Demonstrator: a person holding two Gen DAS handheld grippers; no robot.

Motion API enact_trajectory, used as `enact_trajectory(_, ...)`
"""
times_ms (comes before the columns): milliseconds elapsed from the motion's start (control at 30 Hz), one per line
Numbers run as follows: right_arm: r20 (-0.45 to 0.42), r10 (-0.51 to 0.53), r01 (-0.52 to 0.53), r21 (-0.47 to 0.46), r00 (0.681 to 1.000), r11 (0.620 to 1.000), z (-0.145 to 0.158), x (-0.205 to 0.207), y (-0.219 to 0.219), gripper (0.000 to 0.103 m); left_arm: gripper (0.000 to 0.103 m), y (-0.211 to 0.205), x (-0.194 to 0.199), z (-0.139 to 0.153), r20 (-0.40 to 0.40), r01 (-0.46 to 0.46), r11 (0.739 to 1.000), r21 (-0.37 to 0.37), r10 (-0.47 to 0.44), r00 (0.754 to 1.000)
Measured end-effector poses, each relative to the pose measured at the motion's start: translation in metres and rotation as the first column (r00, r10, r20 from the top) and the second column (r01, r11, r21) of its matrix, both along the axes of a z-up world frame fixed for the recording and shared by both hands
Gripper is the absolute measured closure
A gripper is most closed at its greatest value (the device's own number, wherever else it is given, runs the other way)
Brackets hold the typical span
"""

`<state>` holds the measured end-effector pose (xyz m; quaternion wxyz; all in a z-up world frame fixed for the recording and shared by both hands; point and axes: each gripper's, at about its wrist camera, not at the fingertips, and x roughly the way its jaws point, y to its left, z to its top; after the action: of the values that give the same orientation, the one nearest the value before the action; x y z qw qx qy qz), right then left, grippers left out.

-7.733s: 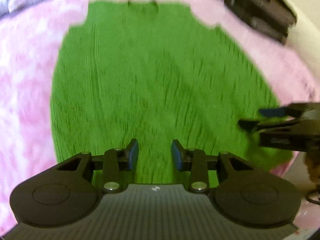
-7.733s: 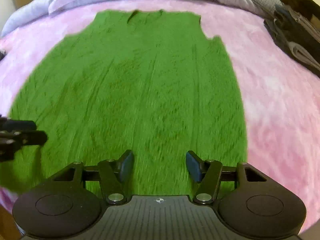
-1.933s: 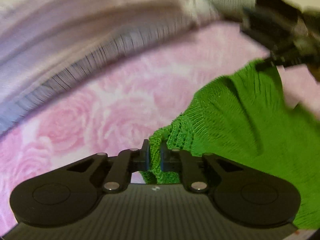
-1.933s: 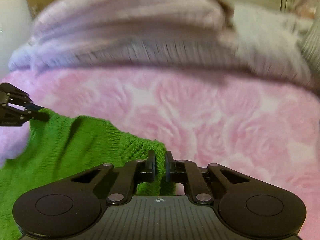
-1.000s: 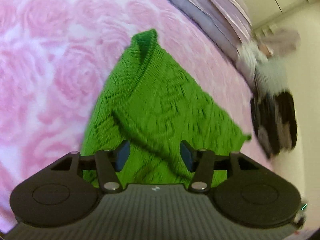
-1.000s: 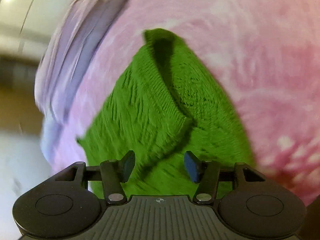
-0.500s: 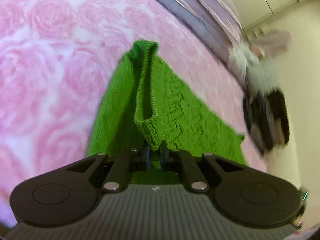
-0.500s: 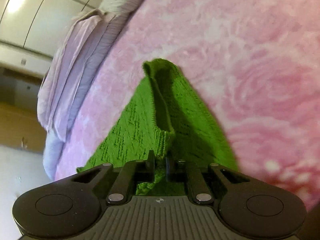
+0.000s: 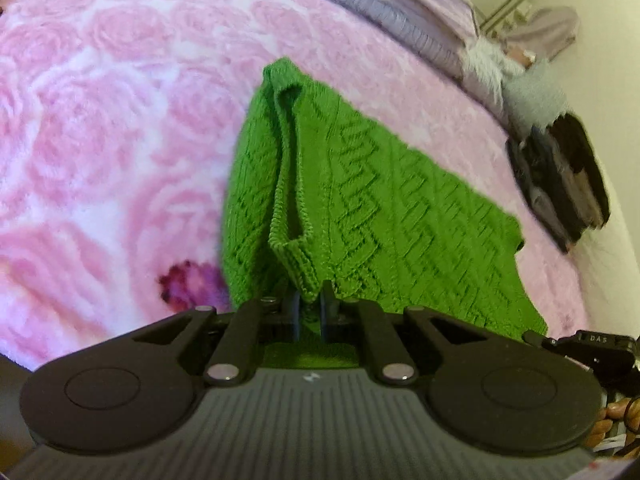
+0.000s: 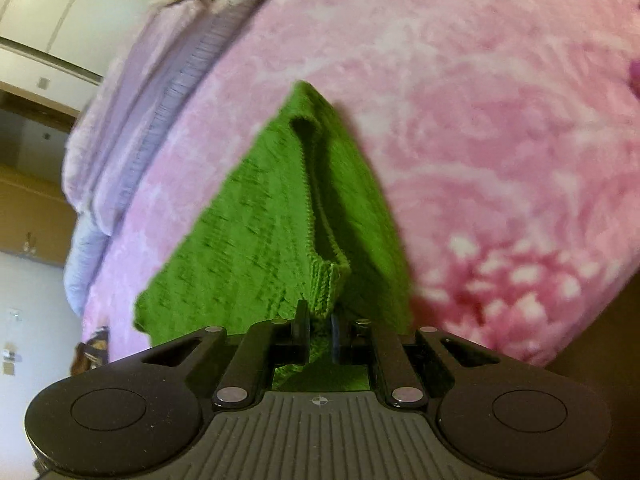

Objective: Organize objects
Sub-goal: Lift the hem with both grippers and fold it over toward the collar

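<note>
A folded green knit sweater [image 9: 384, 208] lies on the pink rose-patterned blanket [image 9: 100, 128]. My left gripper [image 9: 309, 312] is shut on the ribbed corner of its near edge, which stands lifted as a narrow fold. In the right wrist view the same sweater [image 10: 256, 240] runs away from the camera, and my right gripper [image 10: 320, 330] is shut on another ribbed corner of it, also raised. The right gripper's tip [image 9: 536, 337] shows at the lower right of the left wrist view, beside a hand.
The pink blanket [image 10: 500, 120] covers the bed all round. Lilac folded bedding [image 9: 400, 12] lies along the far edge. A stack of dark folded clothes [image 9: 560, 184] sits at the right of the bed, with pale grey items [image 9: 536, 92] beyond it.
Both grippers were open over the folded sweater a second ago; each has since shut on a ribbed corner and drawn it up and back, so the folds stand taller and longer.
</note>
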<state>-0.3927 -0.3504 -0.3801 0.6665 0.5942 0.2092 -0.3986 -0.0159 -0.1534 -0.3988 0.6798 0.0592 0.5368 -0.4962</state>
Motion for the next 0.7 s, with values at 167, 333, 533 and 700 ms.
enact_trajectory(167, -0.09, 0.057, -0.054, 0.032, 0.994, 0.998, -0.022, 0.007, 0.006, 0.095, 0.089, -0.001, -0.007, -0.013, 0.079, 0.027, 0.997, 0.073, -0.033, 0.996)
enact_trajectory(333, -0.233, 0.165, -0.164, 0.021, 0.958, 0.986, 0.006, 0.021, -0.007, 0.078, 0.082, -0.001, -0.004, 0.009, 0.156, 0.11, 0.986, 0.126, -0.129, 0.979)
enact_trajectory(533, -0.529, 0.11, -0.301, -0.289, 0.841, 0.909, 0.054, 0.048, -0.031, 0.074, 0.082, -0.034, 0.047, 0.041, 0.32, 0.109, 0.992, 0.056, -0.122, 0.94)
enact_trajectory(700, -0.461, 0.139, -0.367, -0.452, 0.877, 0.813, 0.051, 0.086, -0.077, 0.074, 0.082, -0.107, 0.074, 0.039, 0.419, 0.171, 0.985, -0.036, -0.141, 0.897)
